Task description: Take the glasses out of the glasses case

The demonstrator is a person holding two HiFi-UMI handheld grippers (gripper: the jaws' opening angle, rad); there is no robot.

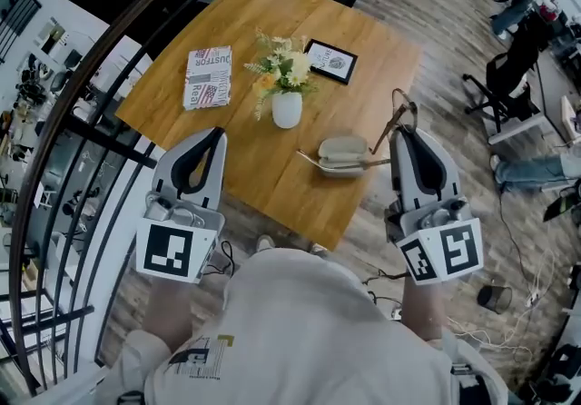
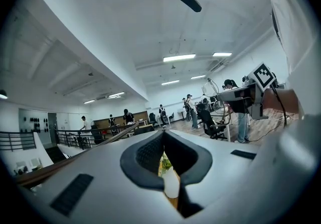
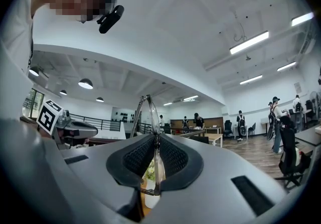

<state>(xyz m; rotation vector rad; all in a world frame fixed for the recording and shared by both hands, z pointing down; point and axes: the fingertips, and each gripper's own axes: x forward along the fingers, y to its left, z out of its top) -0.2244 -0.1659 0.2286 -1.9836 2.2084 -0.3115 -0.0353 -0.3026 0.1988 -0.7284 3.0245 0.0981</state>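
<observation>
Glasses (image 1: 399, 117): raised by the table's right edge, near the case, clamped by the frame.
Right gripper (image 1: 406, 131): jaws closed on the glasses.
Glasses case (image 1: 343, 155): lying open on the wooden table (image 1: 363, 76).
Left gripper (image 1: 218, 133): jaws together, holding nothing.
Table: white vase (image 1: 287, 109) of flowers mid-table; book (image 1: 208, 78) and framed picture (image 1: 330, 61) beyond it.

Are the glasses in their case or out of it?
Out. The right claw pinches the glasses and holds them up beside the glasses case, which lies open on the table.
</observation>
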